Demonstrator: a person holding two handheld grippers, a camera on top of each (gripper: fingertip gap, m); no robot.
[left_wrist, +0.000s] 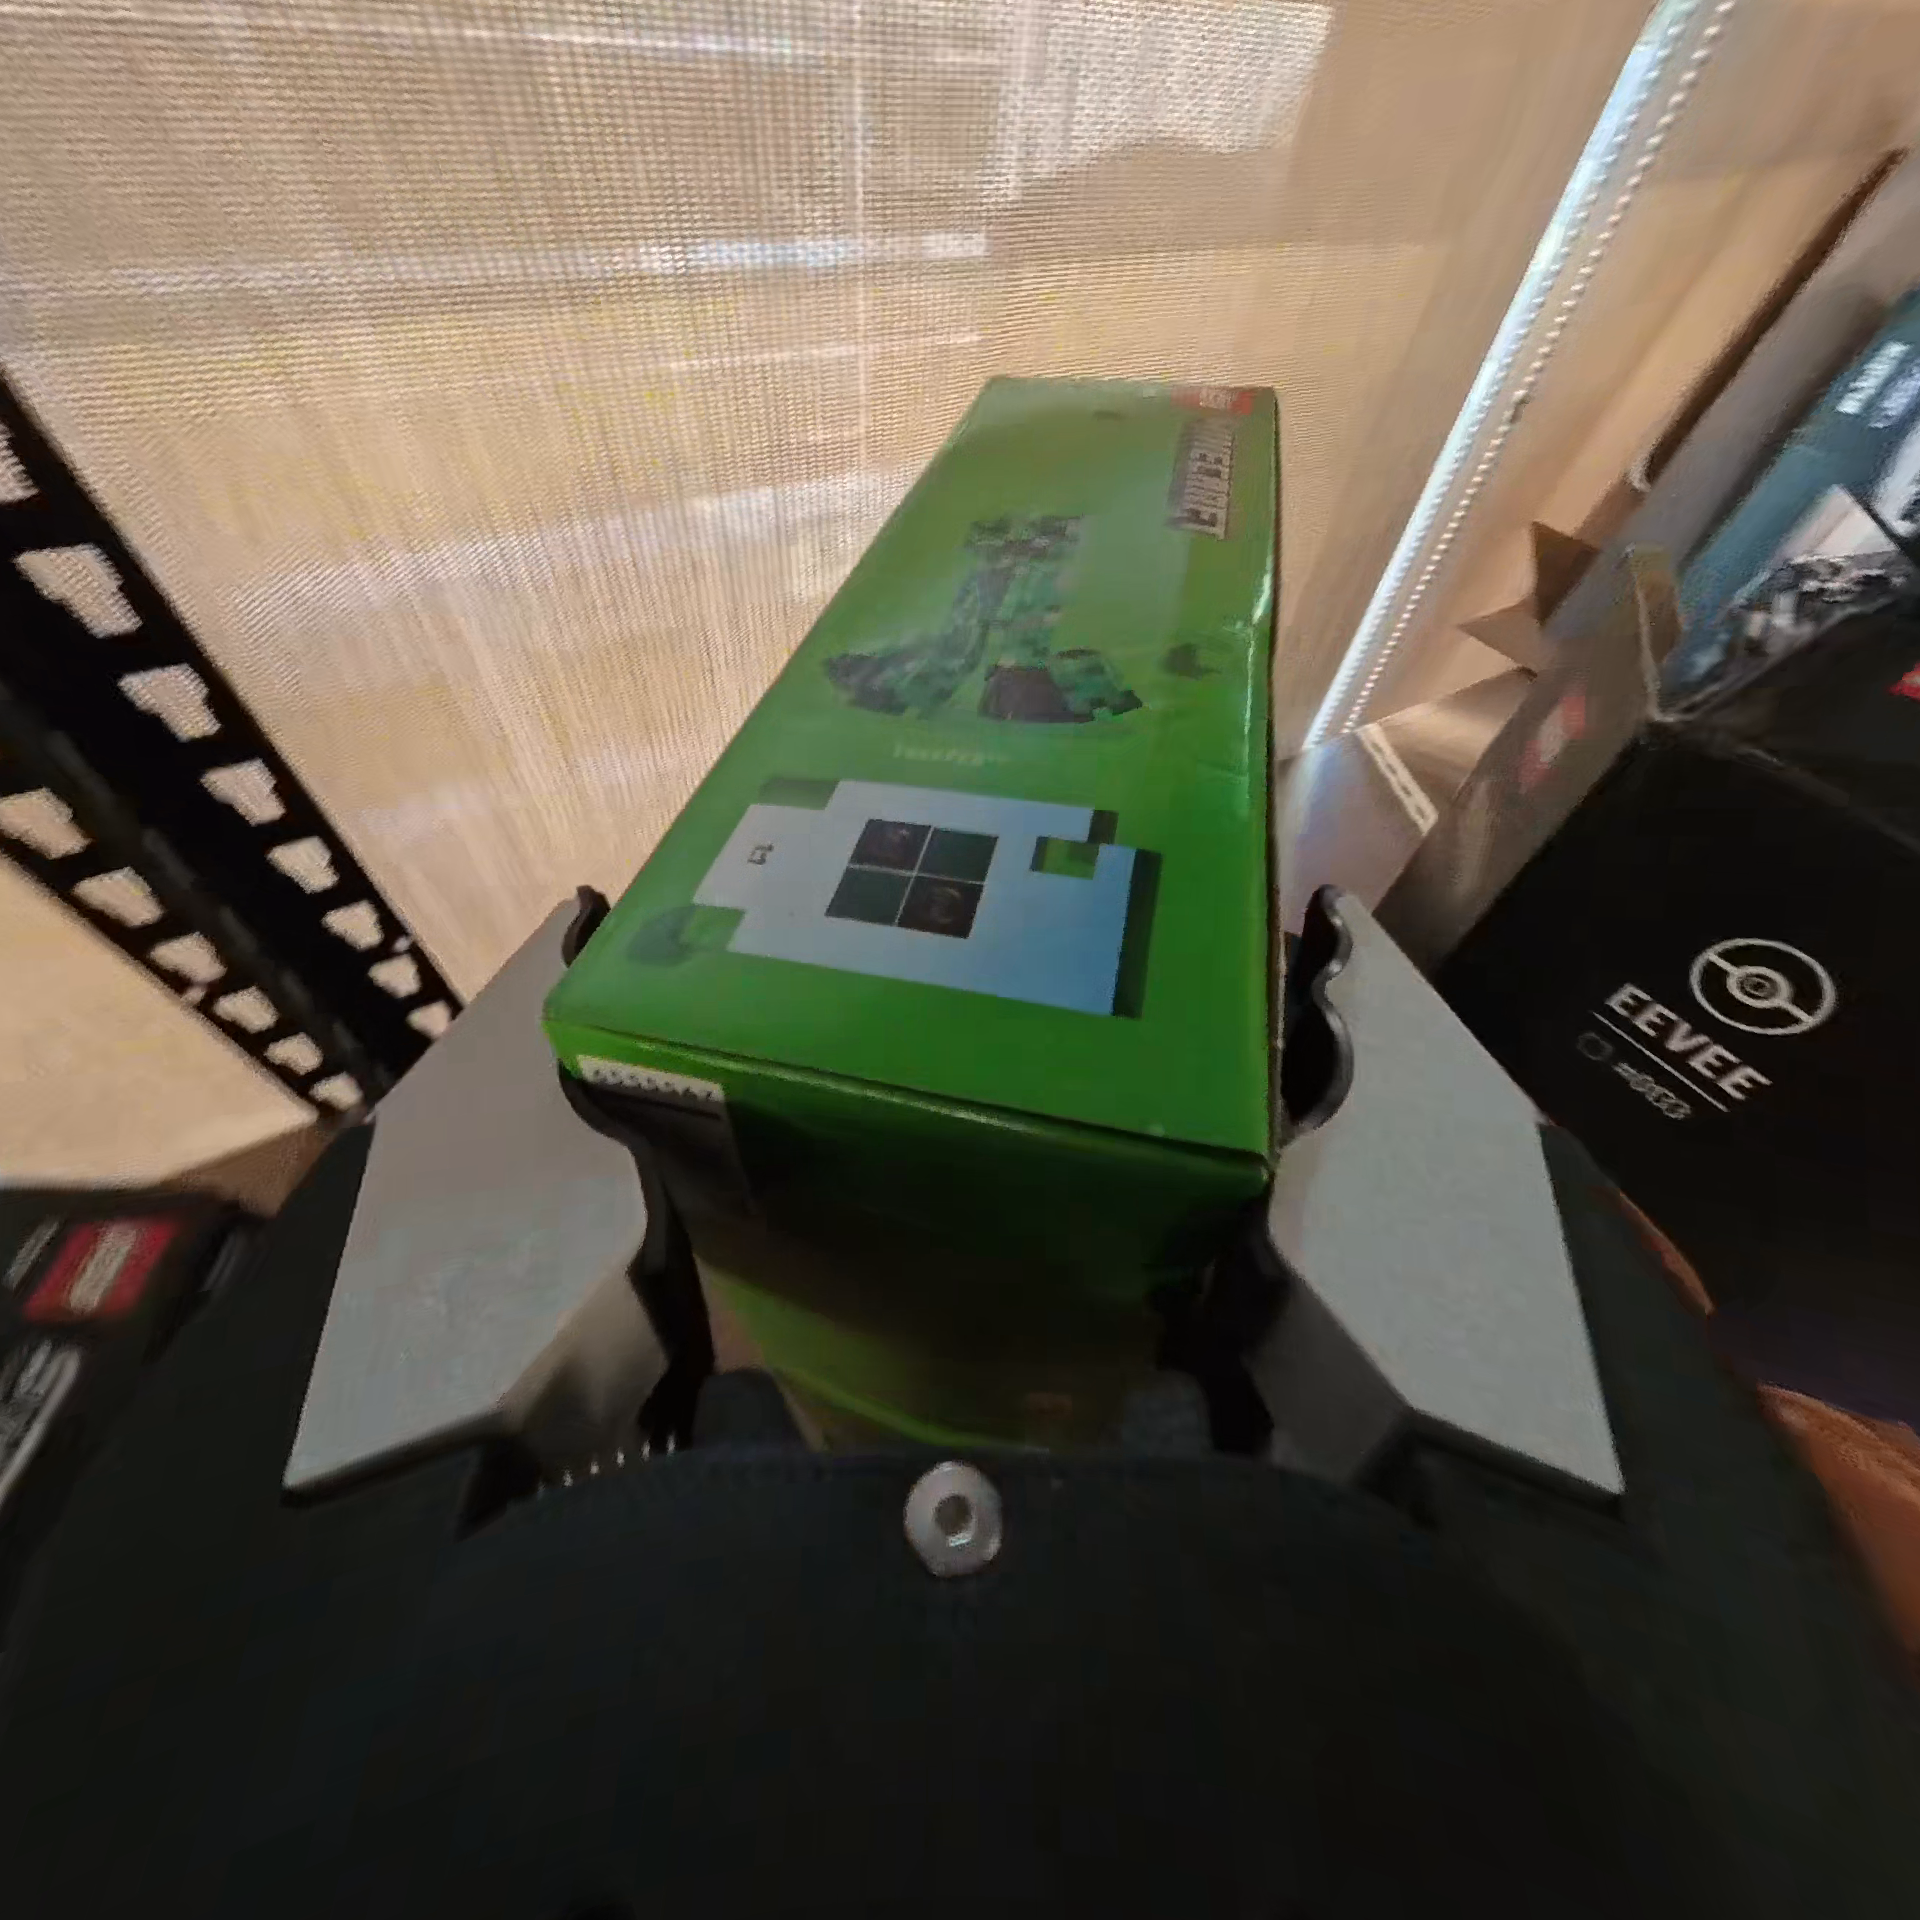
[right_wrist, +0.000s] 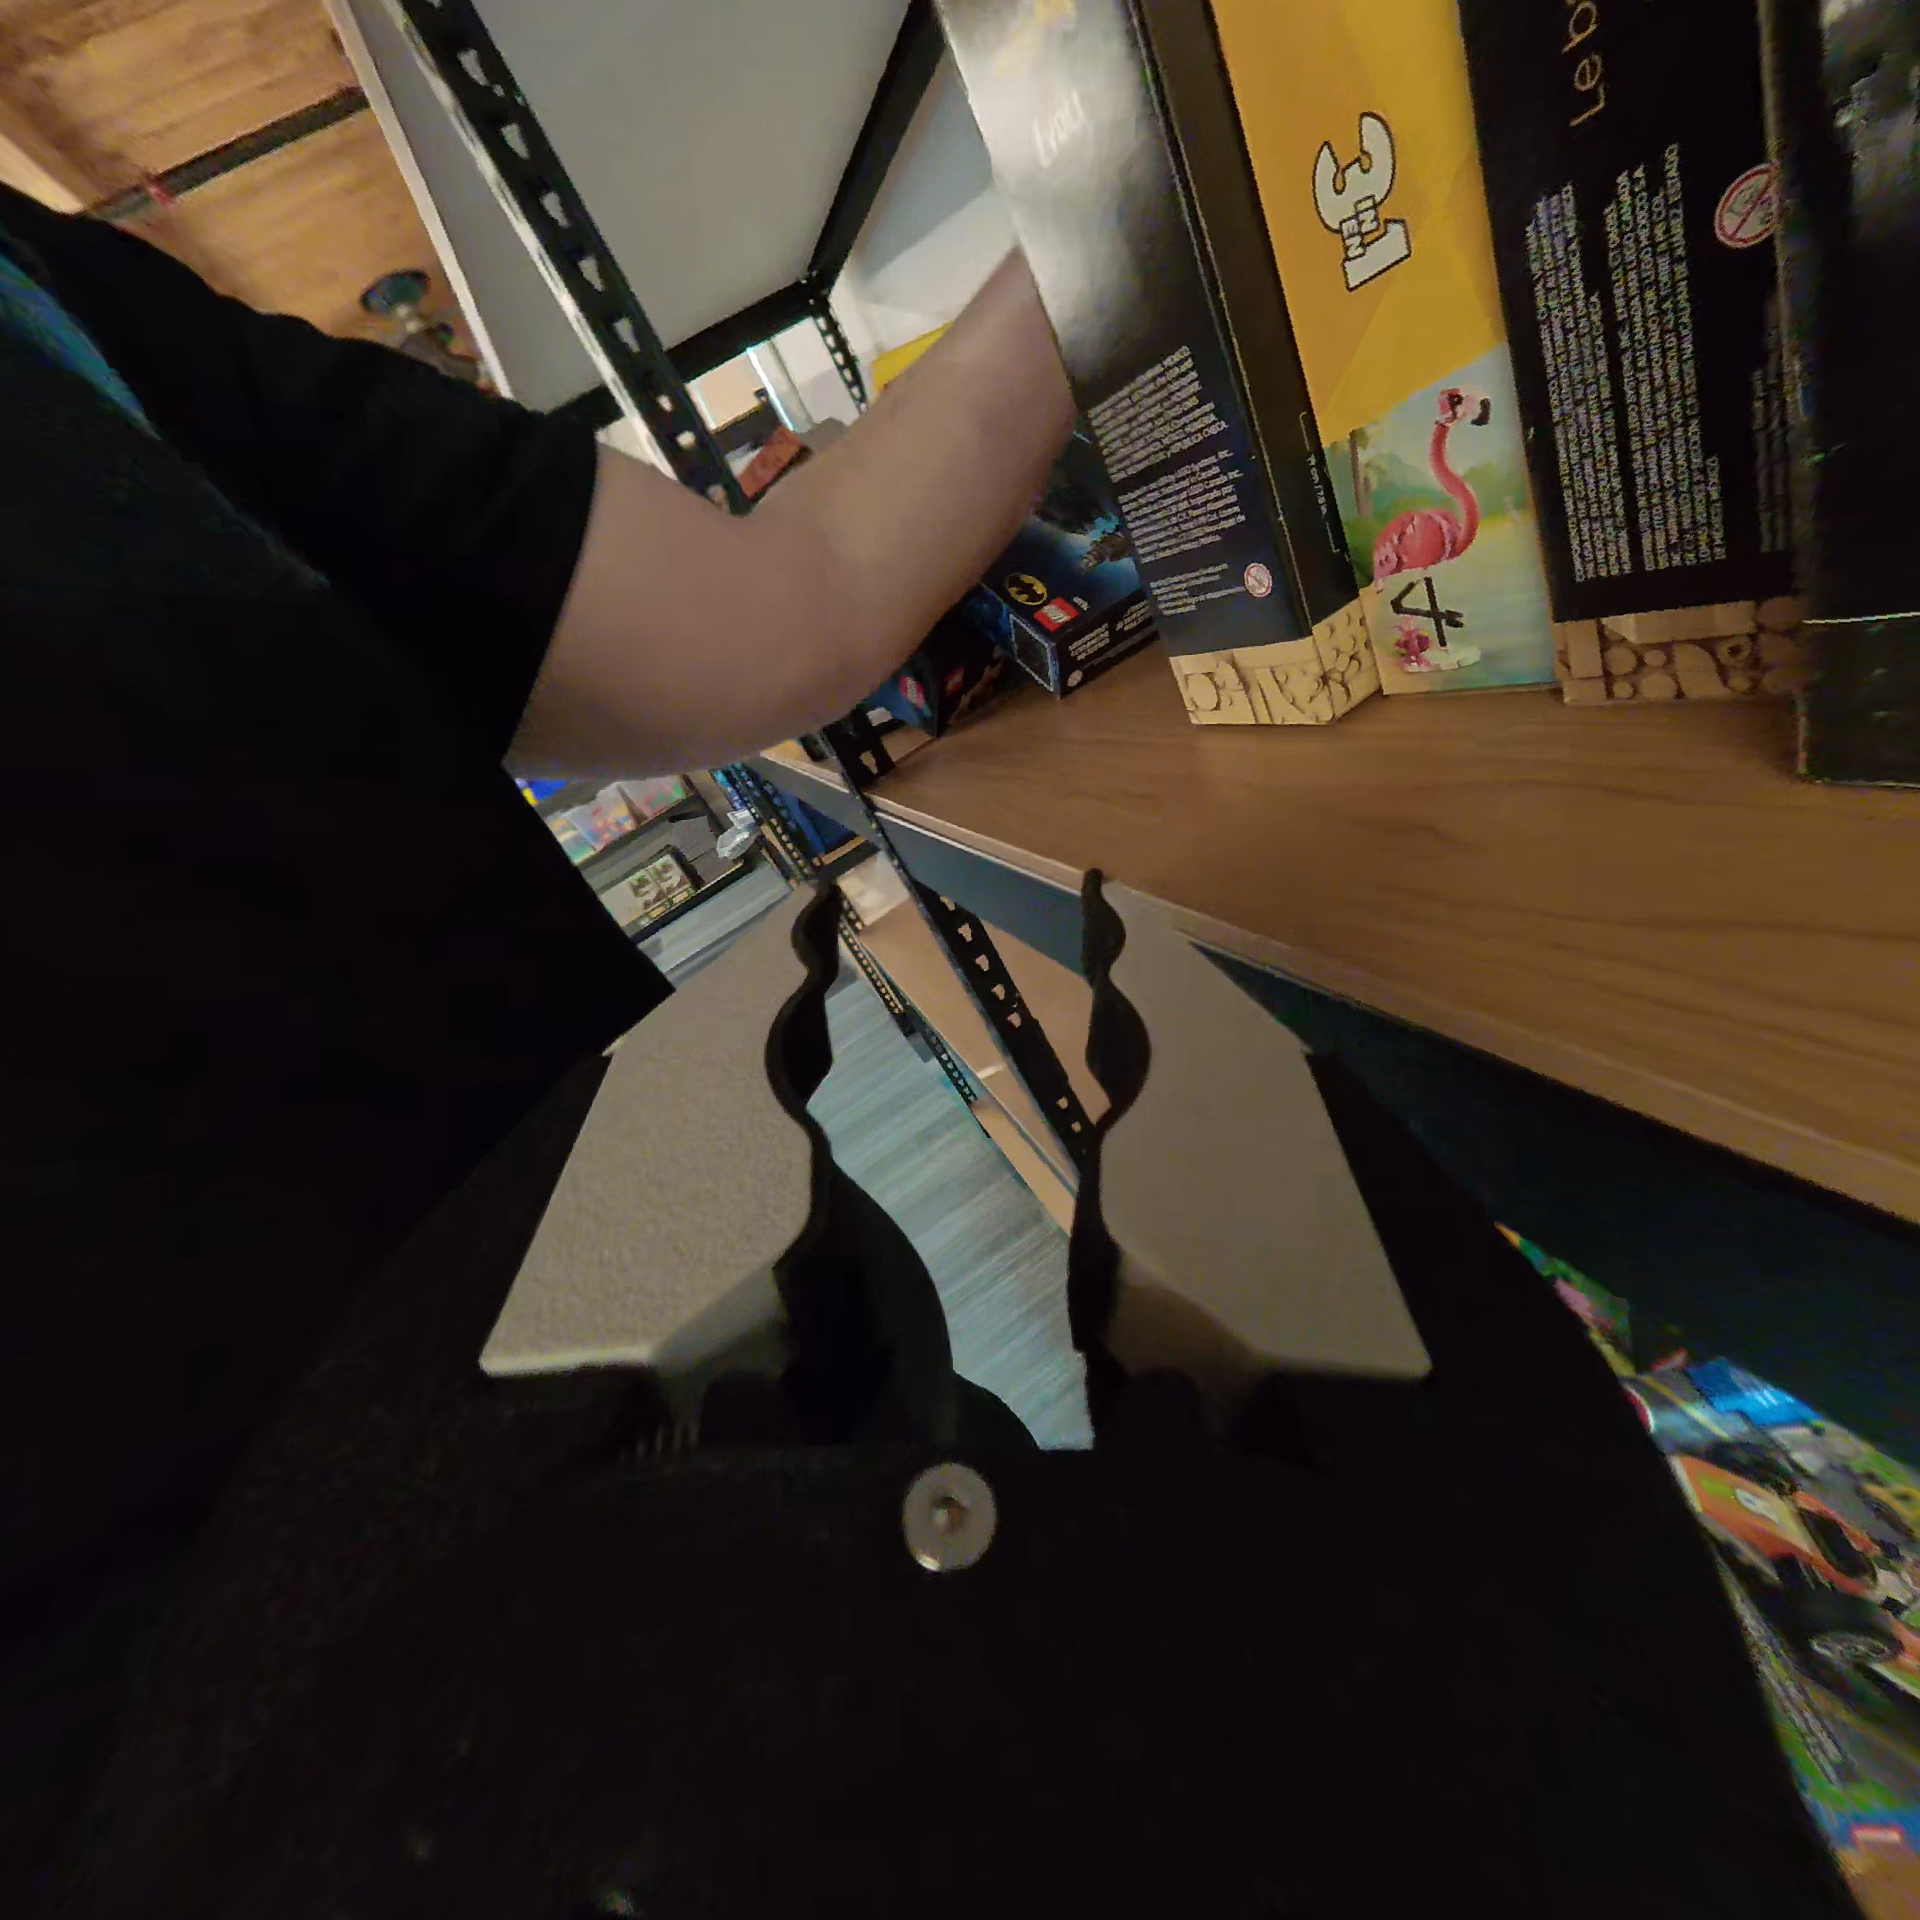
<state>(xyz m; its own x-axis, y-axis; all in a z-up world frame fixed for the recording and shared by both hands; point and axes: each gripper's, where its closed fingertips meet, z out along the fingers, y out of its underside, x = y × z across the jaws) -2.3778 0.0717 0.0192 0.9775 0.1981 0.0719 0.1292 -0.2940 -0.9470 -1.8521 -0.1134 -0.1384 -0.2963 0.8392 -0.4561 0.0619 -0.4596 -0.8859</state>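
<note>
My left gripper (left_wrist: 951, 920) is spread wide and shut on a long green cardboard box (left_wrist: 987, 790). Its fingers (left_wrist: 584, 920) clamp the near end of the box from both sides, and the box points away toward a pale mesh blind (left_wrist: 520, 312). My right gripper (right_wrist: 956, 914) is open and empty, and hangs just below the front edge of a wooden shelf (right_wrist: 1455, 862). A person's bare arm (right_wrist: 790, 561) reaches across the right wrist view toward the shelf's far end.
A black perforated shelf post (left_wrist: 177, 748) stands left of the green box and a black box (left_wrist: 1704, 1039) right of it. On the wooden shelf stand a yellow box with a flamingo picture (right_wrist: 1423, 416) and black boxes (right_wrist: 1642, 343). Colourful boxes (right_wrist: 1787, 1558) lie below.
</note>
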